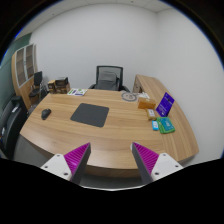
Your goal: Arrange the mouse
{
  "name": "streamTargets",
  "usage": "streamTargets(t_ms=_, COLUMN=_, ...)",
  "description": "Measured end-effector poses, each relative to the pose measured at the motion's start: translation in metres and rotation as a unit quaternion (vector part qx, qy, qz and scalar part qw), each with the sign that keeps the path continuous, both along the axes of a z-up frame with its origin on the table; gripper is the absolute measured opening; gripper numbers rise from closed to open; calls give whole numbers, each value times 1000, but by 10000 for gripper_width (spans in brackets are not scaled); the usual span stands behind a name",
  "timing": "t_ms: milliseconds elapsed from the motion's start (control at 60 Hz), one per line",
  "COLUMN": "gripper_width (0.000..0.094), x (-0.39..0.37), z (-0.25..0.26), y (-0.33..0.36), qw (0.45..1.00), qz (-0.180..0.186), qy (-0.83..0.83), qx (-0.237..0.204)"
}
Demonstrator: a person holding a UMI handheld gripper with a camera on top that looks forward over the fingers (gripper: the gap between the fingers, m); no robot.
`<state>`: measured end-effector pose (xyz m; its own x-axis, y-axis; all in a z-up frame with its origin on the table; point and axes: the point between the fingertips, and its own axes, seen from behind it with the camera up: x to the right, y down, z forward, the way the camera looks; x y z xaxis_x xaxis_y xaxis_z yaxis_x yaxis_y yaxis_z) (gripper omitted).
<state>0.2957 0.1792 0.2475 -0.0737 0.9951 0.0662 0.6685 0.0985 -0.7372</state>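
Note:
A small white mouse (45, 113) lies on the wooden desk (110, 130), left of a dark grey mouse mat (88, 114). My gripper (112, 160) is open and empty, with its magenta pads (77, 157) spread wide. It hangs above the desk's near edge, well short of the mouse and the mat, which lie far beyond the fingers.
A black office chair (108, 77) stands behind the desk. A purple box (165, 102), a teal box (163, 124) and small items lie on the desk's right side. A dark object (77, 93) sits at the back left. Shelves (24, 68) stand on the left wall.

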Motion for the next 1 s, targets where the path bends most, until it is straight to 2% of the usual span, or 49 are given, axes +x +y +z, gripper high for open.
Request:
streamTargets(t_ms=300, gripper_width=861, x=-7, z=-10, y=-13, qw=1000, qz=23, qy=-9, qx=7)
streamTargets(t_ms=467, gripper_width=863, x=-17, z=-25, y=-37, qw=1000, qz=22, qy=-18, qx=10)
streamTargets(t_ms=650, gripper_width=860, x=-36, z=-35, y=-85, qw=1000, qz=23, qy=-19, qx=1)
streamTargets(t_ms=933, gripper_width=861, x=-63, z=-45, y=-178, qw=999, qz=-12, qy=-7, qx=-39)
streamTargets(t_ms=1000, gripper_width=856, x=-67, z=-50, y=-206, qw=999, qz=-10, qy=-7, qx=-49)
